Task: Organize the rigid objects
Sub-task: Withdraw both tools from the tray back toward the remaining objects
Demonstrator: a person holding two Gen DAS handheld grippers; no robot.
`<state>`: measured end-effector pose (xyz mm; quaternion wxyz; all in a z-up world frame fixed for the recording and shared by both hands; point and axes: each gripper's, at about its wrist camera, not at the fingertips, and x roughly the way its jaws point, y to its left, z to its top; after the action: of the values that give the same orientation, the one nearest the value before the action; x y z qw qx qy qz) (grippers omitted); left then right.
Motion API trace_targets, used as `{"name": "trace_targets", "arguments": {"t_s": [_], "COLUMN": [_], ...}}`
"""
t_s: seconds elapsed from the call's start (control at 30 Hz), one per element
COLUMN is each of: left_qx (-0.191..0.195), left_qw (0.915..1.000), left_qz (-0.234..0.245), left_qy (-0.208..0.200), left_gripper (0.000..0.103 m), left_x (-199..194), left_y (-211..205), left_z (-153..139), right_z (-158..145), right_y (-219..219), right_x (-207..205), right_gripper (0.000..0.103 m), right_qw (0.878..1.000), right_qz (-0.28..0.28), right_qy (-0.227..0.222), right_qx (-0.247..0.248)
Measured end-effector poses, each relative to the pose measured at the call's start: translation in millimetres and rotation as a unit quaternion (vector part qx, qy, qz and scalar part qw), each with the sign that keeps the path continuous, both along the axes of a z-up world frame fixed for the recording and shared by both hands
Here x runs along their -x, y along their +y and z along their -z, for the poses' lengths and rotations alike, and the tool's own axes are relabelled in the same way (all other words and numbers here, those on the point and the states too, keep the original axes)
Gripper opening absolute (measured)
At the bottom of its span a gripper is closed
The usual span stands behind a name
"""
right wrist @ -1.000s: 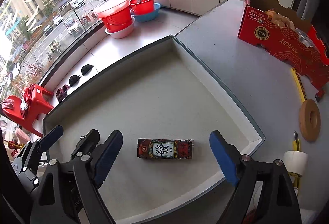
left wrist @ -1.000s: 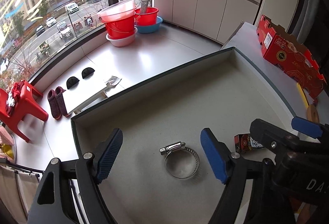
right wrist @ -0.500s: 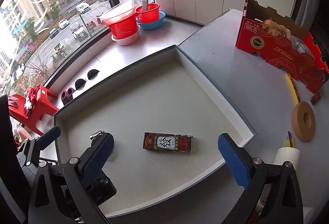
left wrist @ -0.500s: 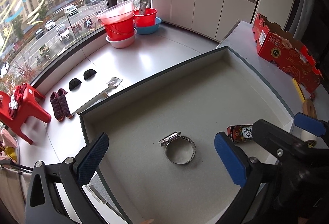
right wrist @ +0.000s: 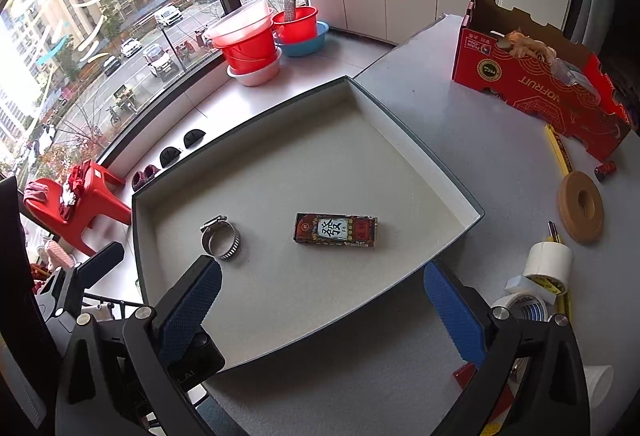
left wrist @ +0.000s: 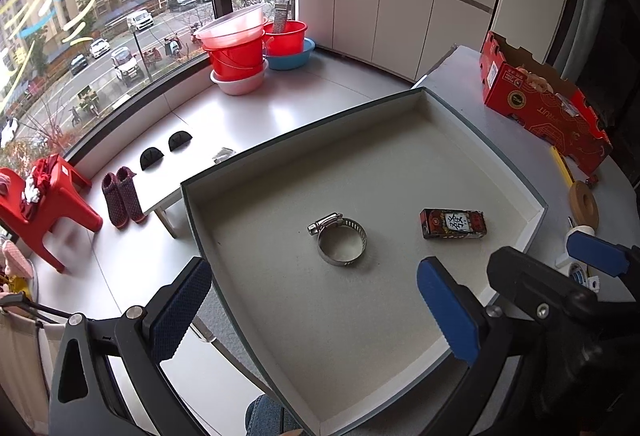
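Hose clamp (left wrist: 337,241) lies flat near the tray's (left wrist: 404,104) centre, with the small printed box (left wrist: 453,223) well apart at its 3 o'clock. Left gripper (left wrist: 312,312) has just been opening and stands spread, empty, at the clamp's 6 o'clock. Right gripper (right wrist: 320,310) spread too, apparently above the tray's near rim.

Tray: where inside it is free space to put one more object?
The tray is bare along its far walls, behind the hose clamp and the small box, and along its near edge. The table by the tape rolls is crowded.
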<state>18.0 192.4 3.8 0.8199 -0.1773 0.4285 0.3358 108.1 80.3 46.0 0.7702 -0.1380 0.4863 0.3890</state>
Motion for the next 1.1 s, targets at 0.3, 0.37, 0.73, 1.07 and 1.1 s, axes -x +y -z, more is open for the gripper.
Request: {"name": "trace_targets", "arguments": {"t_s": [0.3,0.37,0.73,1.07,1.1], "left_qx": [-0.019,-0.027,-0.043,-0.027,-0.021], "left_qw": [0.9997,0.9994,0.9945,0.9831,0.9823], "left_qz": [0.010,0.017,0.095,0.179,0.184], "left_qy": [-0.008,-0.014,-0.009,0.026,0.027], "left_gripper": [0.103,0.103,0.103,0.103,0.103], "left_x": [29.1,36.0,44.2,12.5,7.4], "left_y": [-36.9,-48.0,-124.1,-184.2,-190.5], "left_z": [-14.8,-18.8,-5.4,13.7,14.5], "right_z": [-17.9,-21.2,-13.3,38.0,43.6], "right_y": [-38.3,-49.3,-133.5,-279.6,-291.2], "right_x": [36.7,44.1,81.8,65.8,63.8], "right_gripper": [0.102,0.102,0.102,0.102,0.102], "right_qw": [1.000,0.999,0.995,0.959,0.954], "right_qz": [0.004,0.011,0.074,0.282,0.298], "right_qy": [-0.027,-0.032,-0.064,-0.029,-0.020], "right_qx": [-0.011,-0.017,-0.022,-0.013,-0.012]}}
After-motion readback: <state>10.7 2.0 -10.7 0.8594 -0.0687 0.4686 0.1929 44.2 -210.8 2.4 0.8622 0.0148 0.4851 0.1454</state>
